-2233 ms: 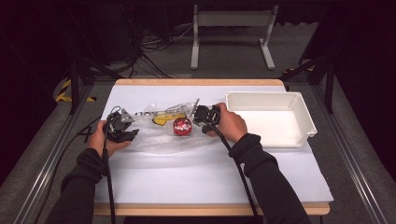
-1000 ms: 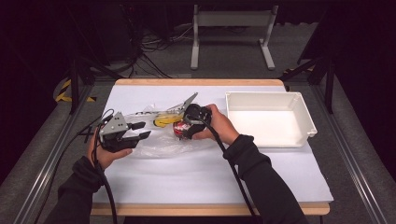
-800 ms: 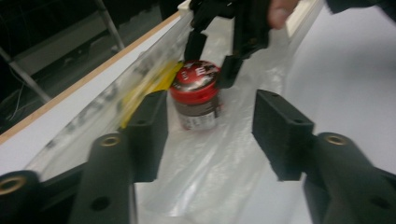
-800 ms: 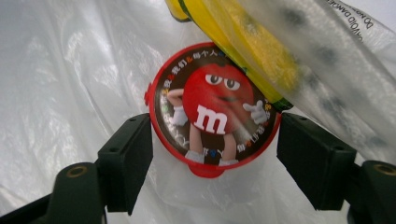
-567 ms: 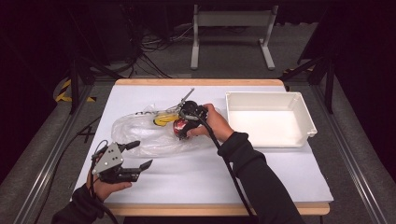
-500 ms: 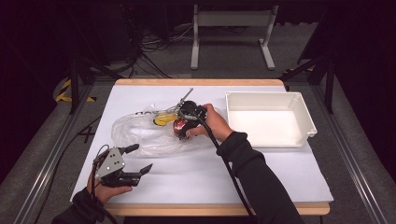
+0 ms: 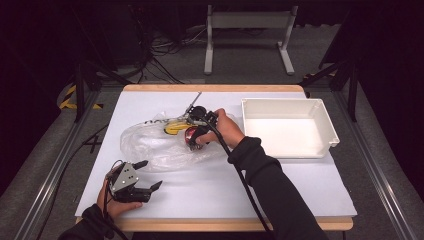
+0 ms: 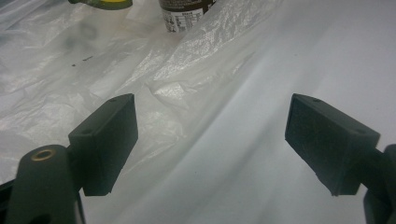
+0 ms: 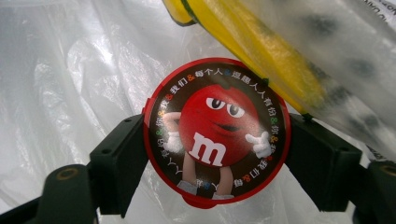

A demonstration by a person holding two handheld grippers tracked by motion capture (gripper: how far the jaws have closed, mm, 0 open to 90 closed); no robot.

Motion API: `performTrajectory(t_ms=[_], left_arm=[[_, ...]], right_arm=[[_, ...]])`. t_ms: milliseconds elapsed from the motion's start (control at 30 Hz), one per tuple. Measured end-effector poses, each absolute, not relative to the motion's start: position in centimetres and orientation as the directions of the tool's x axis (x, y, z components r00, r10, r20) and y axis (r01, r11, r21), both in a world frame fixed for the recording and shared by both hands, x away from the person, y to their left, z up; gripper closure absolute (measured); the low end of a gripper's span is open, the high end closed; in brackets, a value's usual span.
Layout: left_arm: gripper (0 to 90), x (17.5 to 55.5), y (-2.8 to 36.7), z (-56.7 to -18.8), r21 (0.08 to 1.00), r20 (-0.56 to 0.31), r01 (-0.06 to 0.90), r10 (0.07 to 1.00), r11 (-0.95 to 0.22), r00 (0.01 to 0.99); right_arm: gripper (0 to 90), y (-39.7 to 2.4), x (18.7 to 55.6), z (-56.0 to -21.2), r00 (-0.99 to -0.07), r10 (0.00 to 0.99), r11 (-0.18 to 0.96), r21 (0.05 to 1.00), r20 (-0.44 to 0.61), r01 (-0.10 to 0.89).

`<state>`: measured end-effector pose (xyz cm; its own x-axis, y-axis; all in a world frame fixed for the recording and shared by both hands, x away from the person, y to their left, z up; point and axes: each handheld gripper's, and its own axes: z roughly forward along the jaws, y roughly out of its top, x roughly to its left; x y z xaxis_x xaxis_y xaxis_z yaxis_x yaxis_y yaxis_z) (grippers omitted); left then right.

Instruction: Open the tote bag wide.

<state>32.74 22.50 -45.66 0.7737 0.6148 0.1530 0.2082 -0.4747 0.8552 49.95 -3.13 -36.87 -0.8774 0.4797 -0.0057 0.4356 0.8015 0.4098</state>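
A white table covering (image 7: 280,185) spans the workbench, with an empty white plastic tray (image 7: 327,150) at its right side, well apart from the action. A crumpled clear plastic bag (image 7: 145,142) lies left of centre, its film draped around a yellow banana (image 7: 175,127) and pressing close about the red candy tub (image 7: 191,136), so thin plastic crowds the grasp on every side.

The person's right arm, in a dark sleeve, reaches diagonally from the lower edge of the high view to the bag's right end, the right gripper (image 7: 196,134) angled down into the folds. In the right gripper view its two black jaws sit against opposite edges of the tub (image 9: 217,133), pinching it; the jaws have just been opening slightly, with the tub between them. The left hand rests low near the table's front left corner, and the left gripper (image 7: 147,175) points right across bare covering, jaws spread wide with nothing between them, having just been opening; the left gripper view shows the bag's edge (image 8: 154,70) just ahead.

The tub is round with a red rim and a lid bearing a red M&M's cartoon figure ringed by small Chinese characters, and the banana lies just beyond it
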Motion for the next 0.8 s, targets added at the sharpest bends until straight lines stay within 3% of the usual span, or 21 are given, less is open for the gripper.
performTrajectory(t_ms=[233,400,800], left_arm=[[16.9,32.3,22.9,-45.5,0.878,0.144,0.195,0.629,-0.438,0.764],[16.0,31.3,23.2,-45.1,0.892,0.092,0.227,0.649,-0.390,0.755],[12.2,30.9,24.5,-45.5,0.882,0.073,0.283,0.703,-0.377,0.708]], right_arm=[[21.6,-2.8,49.7,-36.5,-0.888,0.459,0.823,0.390,-0.029,0.413],[18.3,-2.3,49.4,-36.6,-0.893,0.445,0.845,0.358,-0.063,0.396],[23.9,-2.1,49.8,-37.2,-0.886,0.459,0.842,0.351,-0.065,0.411]])
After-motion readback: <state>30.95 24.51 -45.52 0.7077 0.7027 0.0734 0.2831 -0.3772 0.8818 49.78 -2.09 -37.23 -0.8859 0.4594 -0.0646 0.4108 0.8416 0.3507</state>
